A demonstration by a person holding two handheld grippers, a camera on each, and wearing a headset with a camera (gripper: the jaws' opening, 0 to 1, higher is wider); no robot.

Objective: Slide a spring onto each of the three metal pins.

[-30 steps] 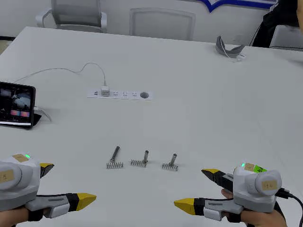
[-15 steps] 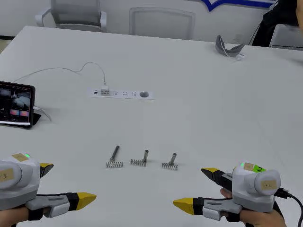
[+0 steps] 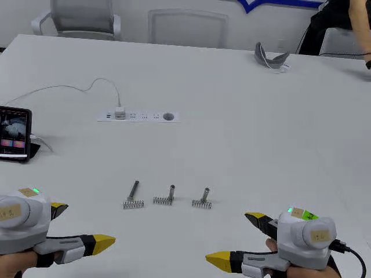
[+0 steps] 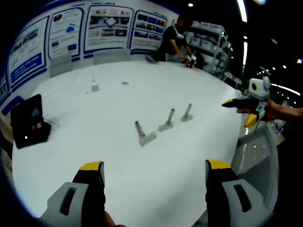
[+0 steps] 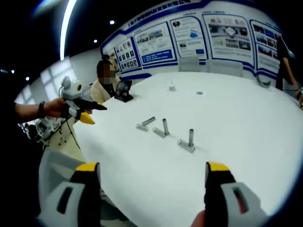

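Note:
Three short metal pins stand in a row near the table's front: the left pin (image 3: 134, 189) leans, the middle pin (image 3: 171, 192) and right pin (image 3: 204, 194) are upright. A small spring lies on the table at each pin's foot, such as the left spring (image 3: 133, 204) and right spring (image 3: 202, 204). My left gripper (image 3: 81, 225) is open at the lower left, well short of the pins. My right gripper (image 3: 232, 237) is open at the lower right. In the left gripper view the pins (image 4: 169, 116) stand ahead of the jaws. The right gripper view shows the pins (image 5: 165, 126) and springs (image 5: 185, 145).
A white power strip (image 3: 137, 116) with a cable lies behind the pins. A tablet (image 3: 14, 141) stands at the left edge. A grey object (image 3: 268, 58) rests at the far right. Chairs (image 3: 185, 26) line the far side. A person (image 5: 105, 80) sits beyond the table.
The head camera has shifted, so the whole scene sits a little to the left. Both grippers stay open in about the same places. Pins and springs have not moved.

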